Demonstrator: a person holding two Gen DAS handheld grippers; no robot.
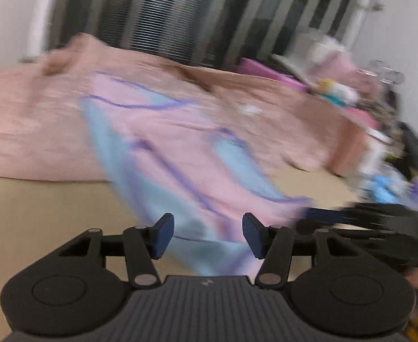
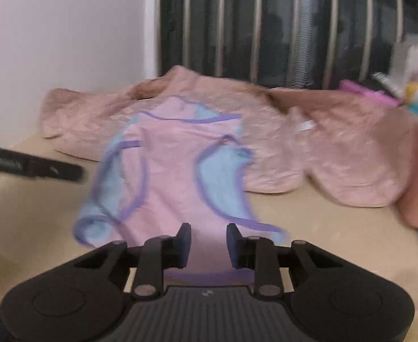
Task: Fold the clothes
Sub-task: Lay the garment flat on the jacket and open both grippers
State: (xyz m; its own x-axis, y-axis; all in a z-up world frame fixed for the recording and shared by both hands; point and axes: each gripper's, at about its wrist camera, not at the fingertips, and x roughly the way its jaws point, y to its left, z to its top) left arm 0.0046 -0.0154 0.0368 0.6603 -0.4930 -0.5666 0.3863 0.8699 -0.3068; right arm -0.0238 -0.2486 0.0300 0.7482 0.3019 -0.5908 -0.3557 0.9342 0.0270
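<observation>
Garment: a pink top [image 2: 169, 171] with blue sleeves and purple trim, spread flat on the beige surface [image 2: 323, 228], its collar end lapping the pink quilt [image 2: 337, 154]; laid out this way, likely for folding.
Right gripper [image 2: 208, 245]: released, pads clear of the hem lying between them.
Left gripper [image 1: 208, 235]: released, jaws wide over the blue sleeve edge.
Containers: none discernible; blurred clutter right of the quilt.

Left tool [image 1: 208, 235] tilted downward, jaws parted wide; right tool [image 2: 208, 245] likewise, jaws narrower.
</observation>
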